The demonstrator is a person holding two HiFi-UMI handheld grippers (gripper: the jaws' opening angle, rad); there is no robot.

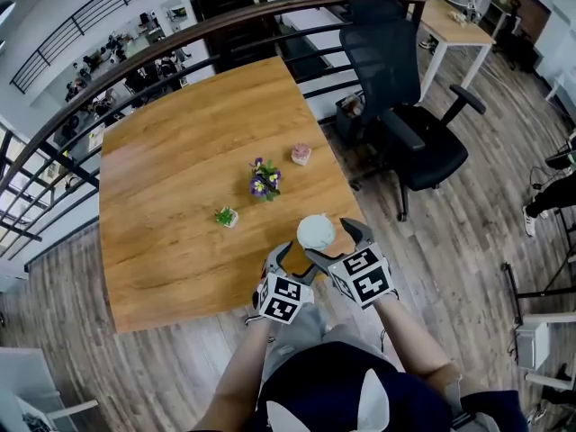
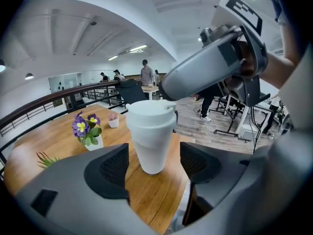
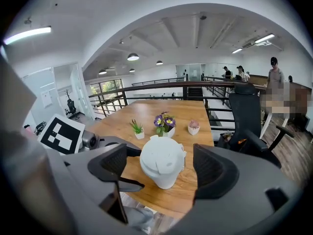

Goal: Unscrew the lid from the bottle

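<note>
My left claw [image 2: 154, 164] and right claw [image 3: 164, 168] both gape wide, framing the untouched bottle [image 1: 316, 232] at lower centre of the head view, seemingly to steady its body and twist the lid [image 3: 162, 155].

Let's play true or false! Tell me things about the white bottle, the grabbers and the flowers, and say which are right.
1. The lid is on the white bottle. True.
2. The left gripper is squeezing the bottle. False: its jaws stand apart and do not touch it.
3. Purple flowers stand in a pot on the table. True.
4. The bottle lies on its side. False: it stands upright.
5. The right gripper holds the lid. False: its jaws are open, clear of it.
</note>
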